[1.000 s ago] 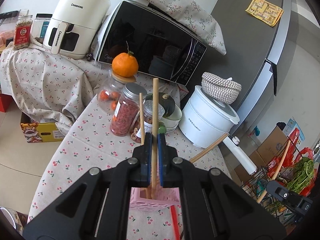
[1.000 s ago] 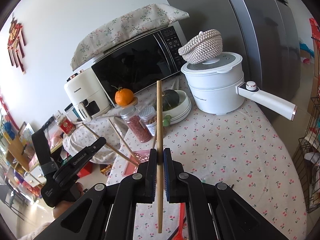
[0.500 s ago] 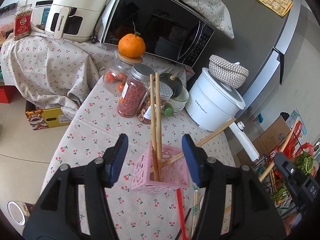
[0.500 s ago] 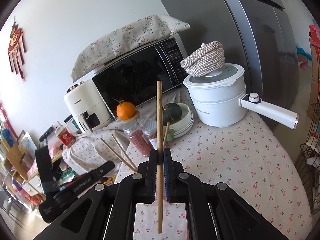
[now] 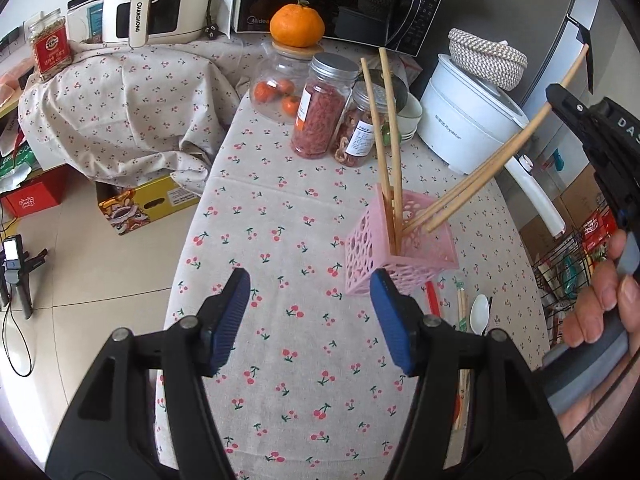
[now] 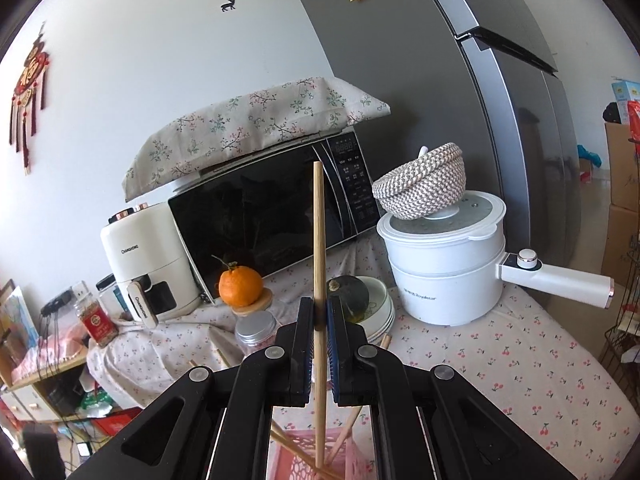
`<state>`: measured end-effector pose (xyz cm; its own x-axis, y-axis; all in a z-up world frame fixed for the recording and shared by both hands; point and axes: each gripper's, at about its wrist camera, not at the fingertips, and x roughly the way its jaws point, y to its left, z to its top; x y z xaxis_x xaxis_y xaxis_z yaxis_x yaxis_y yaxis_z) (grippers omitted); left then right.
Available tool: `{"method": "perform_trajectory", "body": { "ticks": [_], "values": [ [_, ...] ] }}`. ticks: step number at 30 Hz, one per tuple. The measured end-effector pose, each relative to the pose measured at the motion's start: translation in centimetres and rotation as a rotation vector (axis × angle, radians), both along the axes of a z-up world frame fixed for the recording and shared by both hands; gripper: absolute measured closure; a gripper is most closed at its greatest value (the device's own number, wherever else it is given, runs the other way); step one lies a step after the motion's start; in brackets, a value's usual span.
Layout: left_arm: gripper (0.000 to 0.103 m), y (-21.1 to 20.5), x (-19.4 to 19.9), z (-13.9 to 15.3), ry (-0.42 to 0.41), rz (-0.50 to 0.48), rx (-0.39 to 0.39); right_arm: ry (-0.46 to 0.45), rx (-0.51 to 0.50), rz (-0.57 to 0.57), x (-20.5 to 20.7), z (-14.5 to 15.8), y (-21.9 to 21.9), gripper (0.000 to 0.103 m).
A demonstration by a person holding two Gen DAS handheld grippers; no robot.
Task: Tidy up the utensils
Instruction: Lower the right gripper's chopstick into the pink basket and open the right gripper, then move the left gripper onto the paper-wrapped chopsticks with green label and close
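A pink perforated holder (image 5: 400,240) stands on the cherry-print tablecloth and holds several wooden chopsticks (image 5: 386,136). My left gripper (image 5: 310,312) is open and empty, drawn back in front of the holder. My right gripper (image 6: 320,320) is shut on a wooden chopstick (image 6: 319,240), held upright with its lower tip over the holder (image 6: 316,464). In the left wrist view the right gripper (image 5: 560,98) holds that chopstick (image 5: 500,160) slanting down into the holder.
A white spoon (image 5: 479,312), a red utensil (image 5: 432,296) and wrapped chopsticks (image 5: 462,308) lie right of the holder. Jars (image 5: 320,108), an orange (image 5: 297,24), a microwave (image 6: 272,216), an air fryer (image 6: 144,256) and a white pot (image 6: 444,264) stand behind.
My left gripper let go of its chopstick into the holder, opened and drew back. My right gripper moved over the holder with its chopstick.
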<state>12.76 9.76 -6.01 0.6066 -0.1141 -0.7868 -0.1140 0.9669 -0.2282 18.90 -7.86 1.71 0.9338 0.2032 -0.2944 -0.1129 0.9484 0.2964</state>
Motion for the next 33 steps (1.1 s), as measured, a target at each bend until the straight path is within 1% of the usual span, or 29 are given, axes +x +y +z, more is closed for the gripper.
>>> {"method": "perform_trajectory", "body": {
  "ticks": [6,11,16,20,21,22,23,25,27,29,33],
  "values": [
    [0.04,-0.3,0.1,0.0,0.004,-0.022,-0.014,0.011,-0.003,-0.038,1.8,-2.2,1.1,0.097],
    [0.04,-0.7,0.3,-0.5,0.014,-0.041,0.011,0.037,-0.001,-0.024,2.6,-3.7,1.9,0.097],
    [0.04,-0.7,0.5,-0.7,0.02,-0.04,0.013,0.107,0.0,0.031,3.3,-5.4,3.0,0.097],
    [0.04,-0.8,0.4,-0.8,0.021,-0.046,0.018,0.178,0.015,0.062,3.5,-6.1,2.9,0.095],
    [0.04,-0.8,0.4,-0.9,0.024,-0.047,0.015,0.188,0.019,0.067,3.5,-6.0,2.7,0.093],
    [0.04,-0.8,0.4,-0.9,0.026,-0.047,0.011,0.191,0.017,0.071,3.3,-5.8,2.5,0.087],
    [0.04,-0.8,0.5,-0.9,0.027,-0.048,0.005,0.192,0.013,0.074,3.0,-5.6,2.4,0.083],
    [0.04,-0.9,0.5,-0.9,0.031,-0.049,-0.001,0.188,0.006,0.08,2.4,-4.8,1.9,0.068],
    [0.038,-1.1,0.4,-0.8,0.034,-0.055,-0.001,0.184,0.007,0.084,1.7,-4.0,1.1,0.059],
    [0.035,-1.5,0.2,-0.8,0.033,-0.066,0.001,0.183,0.006,0.081,0.8,-3.2,0.2,0.055],
    [0.027,-2.3,-0.4,-0.5,0.025,-0.088,0.009,0.199,0.001,0.067,-1.1,-2.0,-1.9,0.043]
  ]
}}
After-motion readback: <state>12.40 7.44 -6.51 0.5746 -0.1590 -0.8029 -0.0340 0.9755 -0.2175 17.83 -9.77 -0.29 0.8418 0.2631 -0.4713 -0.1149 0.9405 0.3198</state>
